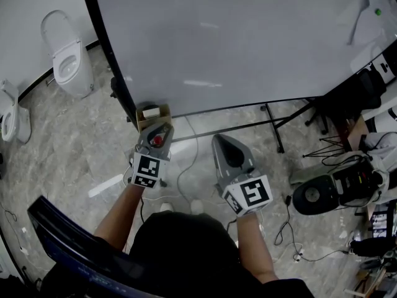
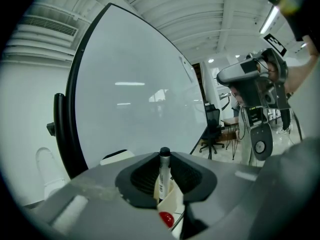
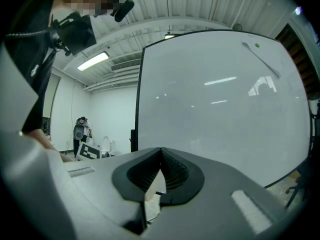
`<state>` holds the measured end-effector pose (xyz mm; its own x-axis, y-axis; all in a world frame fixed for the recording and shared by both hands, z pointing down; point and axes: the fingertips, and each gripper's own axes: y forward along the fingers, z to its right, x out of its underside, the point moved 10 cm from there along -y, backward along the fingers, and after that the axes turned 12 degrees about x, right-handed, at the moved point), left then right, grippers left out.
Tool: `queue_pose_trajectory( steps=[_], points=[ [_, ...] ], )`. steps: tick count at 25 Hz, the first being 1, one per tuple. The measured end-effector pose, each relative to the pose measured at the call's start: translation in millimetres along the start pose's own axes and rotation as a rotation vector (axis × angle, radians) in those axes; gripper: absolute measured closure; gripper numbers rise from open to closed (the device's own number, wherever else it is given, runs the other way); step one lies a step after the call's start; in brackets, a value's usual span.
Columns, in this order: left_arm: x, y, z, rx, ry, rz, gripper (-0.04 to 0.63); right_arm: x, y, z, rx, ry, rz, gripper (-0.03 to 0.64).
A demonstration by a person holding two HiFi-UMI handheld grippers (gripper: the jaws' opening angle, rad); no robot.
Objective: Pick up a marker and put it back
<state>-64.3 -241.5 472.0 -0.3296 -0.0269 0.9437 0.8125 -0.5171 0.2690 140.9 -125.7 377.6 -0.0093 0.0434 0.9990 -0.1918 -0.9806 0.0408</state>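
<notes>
Clamping a marker, left gripper extends forward; right gripper alongside, seemingly closed.

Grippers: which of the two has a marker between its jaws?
The left gripper: a black-capped marker stands upright, clamped between its jaws. The right gripper has its jaws closed together with nothing between them.

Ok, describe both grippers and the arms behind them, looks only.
Left gripper and right gripper are grey tapered shells with black ribbed pads. Each carries a white cube with black square markers. Forearms are bare below a dark top.
</notes>
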Motion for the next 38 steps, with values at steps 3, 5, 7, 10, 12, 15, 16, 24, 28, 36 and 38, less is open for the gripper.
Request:
queue_pose_trajectory(
  steps=[3,5,7,10,12,15,16,24,28,36,38],
  points=[
    [8.5,-2.6,2.2,0.002,-0.001,-0.008,0.522,5.4,-4.3,-4.3,0.005,-0.002,0.002,0.608],
    [6.9,4.0,-1.7,0.005,-0.002,-0.019,0.522,2.4,0.1,0.5,0.008,0.0,-0.001,0.607],
    [10.3,4.5,2.0,0.009,0.0,-0.029,0.522,4.2,-4.1,0.2,0.01,-0.001,-0.002,0.608],
    [20.7,-3.6,12.3,0.009,0.001,-0.037,0.522,12.1,-16.9,-7.3,0.012,-0.004,0.0,0.607],
    [21.7,-4.3,13.1,0.008,-0.001,-0.039,0.52,12.6,-18.6,-7.2,0.014,-0.004,0.0,0.607],
    [18.8,-3.9,13.2,0.011,0.0,-0.039,0.519,11.1,-19.3,-5.0,0.017,-0.001,0.0,0.608],
    [18.4,-4.3,13.5,0.013,-0.001,-0.039,0.518,10.9,-19.4,-5.0,0.016,-0.001,0.001,0.608],
    [19.0,-5.8,16.9,0.035,-0.001,-0.026,0.464,12.4,-17.9,-6.1,0.006,0.0,0.008,0.607],
    [20.6,-4.4,14.6,0.032,-0.001,-0.02,0.459,15.0,-13.1,-5.0,0.0,-0.001,0.009,0.609],
    [6.0,-19.7,22.1,0.0,-0.001,0.016,0.463,7.0,-22.0,-7.6,-0.022,-0.001,0.023,0.607],
    [1.5,-26.0,24.9,-0.011,-0.003,0.034,0.48,6.0,-23.4,-8.9,-0.03,-0.002,0.028,0.609]
  ],
)
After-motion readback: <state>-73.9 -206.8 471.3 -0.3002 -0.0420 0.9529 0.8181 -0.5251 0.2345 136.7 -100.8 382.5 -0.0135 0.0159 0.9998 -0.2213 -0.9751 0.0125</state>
